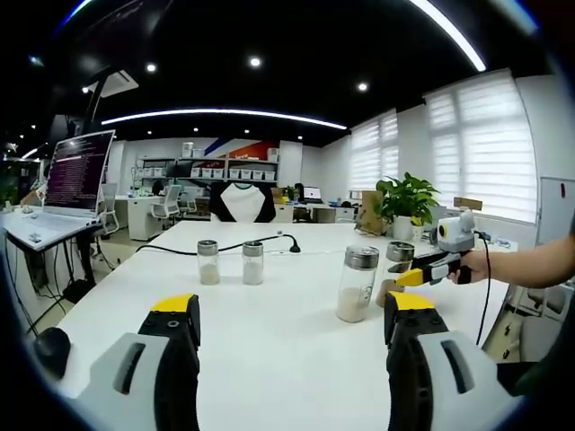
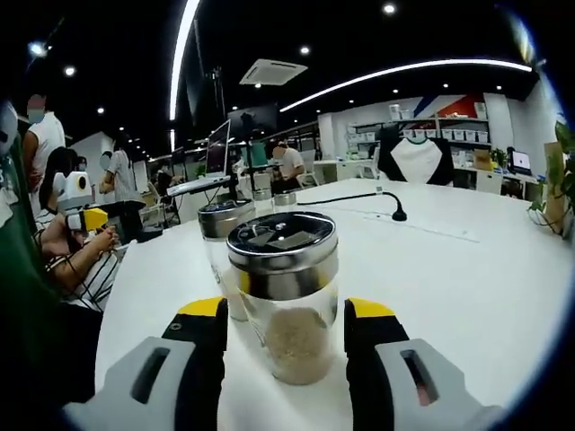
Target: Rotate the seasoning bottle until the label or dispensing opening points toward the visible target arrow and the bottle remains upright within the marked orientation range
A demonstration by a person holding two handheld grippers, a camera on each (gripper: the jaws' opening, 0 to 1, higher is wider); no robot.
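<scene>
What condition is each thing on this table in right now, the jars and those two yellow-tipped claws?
Near seasoning bottle: upright, lid on, partly filled, between the right gripper's jaws.
Second bottle: upright, capped, partly filled.
Two small jars: upright, capped, standing apart from each other.
Left gripper: jaws open, holding nothing.
Right gripper: jaws open around the bottle; contact unclear.
Laptop: open, screen lit.
</scene>
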